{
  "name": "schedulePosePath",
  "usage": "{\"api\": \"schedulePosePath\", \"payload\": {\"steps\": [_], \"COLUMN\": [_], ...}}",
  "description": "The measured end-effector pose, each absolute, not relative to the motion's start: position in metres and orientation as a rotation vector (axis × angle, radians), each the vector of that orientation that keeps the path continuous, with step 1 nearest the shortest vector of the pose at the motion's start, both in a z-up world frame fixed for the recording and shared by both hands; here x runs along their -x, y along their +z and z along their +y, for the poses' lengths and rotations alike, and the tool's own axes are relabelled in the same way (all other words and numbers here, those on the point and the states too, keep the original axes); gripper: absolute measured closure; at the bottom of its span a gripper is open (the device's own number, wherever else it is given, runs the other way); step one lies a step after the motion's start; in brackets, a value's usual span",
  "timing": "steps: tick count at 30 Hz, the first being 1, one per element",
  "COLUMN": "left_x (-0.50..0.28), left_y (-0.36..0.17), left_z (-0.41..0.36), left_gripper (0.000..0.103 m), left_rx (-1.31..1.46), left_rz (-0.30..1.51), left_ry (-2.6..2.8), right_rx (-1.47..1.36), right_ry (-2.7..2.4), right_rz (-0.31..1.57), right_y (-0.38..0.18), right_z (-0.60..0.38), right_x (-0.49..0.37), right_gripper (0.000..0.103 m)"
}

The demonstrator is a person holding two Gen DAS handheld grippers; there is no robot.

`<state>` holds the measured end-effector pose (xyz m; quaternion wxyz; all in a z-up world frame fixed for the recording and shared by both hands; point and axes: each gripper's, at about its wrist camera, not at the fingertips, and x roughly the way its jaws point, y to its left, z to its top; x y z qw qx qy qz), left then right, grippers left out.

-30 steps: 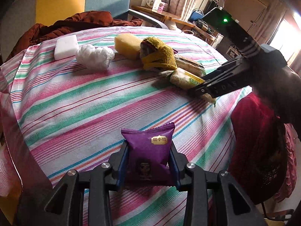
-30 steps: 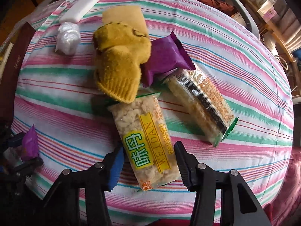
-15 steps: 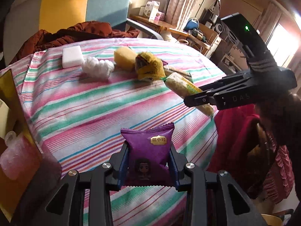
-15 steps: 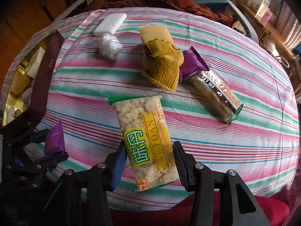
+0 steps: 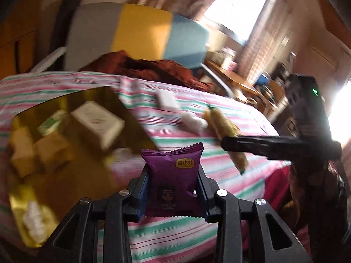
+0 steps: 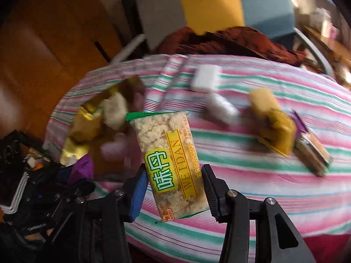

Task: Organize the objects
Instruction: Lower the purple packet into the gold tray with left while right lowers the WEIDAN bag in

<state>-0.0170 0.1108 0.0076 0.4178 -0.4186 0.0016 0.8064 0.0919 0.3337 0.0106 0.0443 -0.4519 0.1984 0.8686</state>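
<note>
Both grippers swung toward the gold box (image 5: 65, 109); my left gripper (image 5: 173, 188), clamping the purple packet (image 5: 173, 175), is nearer; right gripper (image 6: 173, 188) grips the cracker pack (image 6: 169, 160).

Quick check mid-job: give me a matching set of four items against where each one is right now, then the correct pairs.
Items:
1. purple packet
2. Weidan bar
3. white block
4. small cream box

Places:
A. in the gold tray
B. lying on the striped cloth
C. held in the left tool
D. held in the right tool

Pairs: 1-C, 2-D, 3-B, 4-A
</note>
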Motion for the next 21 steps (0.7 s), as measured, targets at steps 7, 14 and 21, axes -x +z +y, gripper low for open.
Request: {"api": "schedulePosePath", "payload": {"steps": [7,14,21], "left_x": [0.054,0.062,0.056], "left_y": [-0.016,-0.039,-0.038], "left_z": [0.040,0.027,0.019], "left_gripper": [0.065,0.057,0.054], "left_rx": [1.181,1.273,1.259], "left_rz": [-0.146,-0.193,-0.121], "left_ry": [2.168,2.207,2.309], "right_rx": [1.419,1.482,1.497], "right_ry": [2.853,2.877,2.867], "right_rz": [0.698,0.719,0.603], "right_y": [0.010,-0.012,-0.023], "right_z": [0.251,0.201,0.189], "right_x": [-0.027,0.005,0.004], "right_gripper": [0.053,0.050,0.043]}}
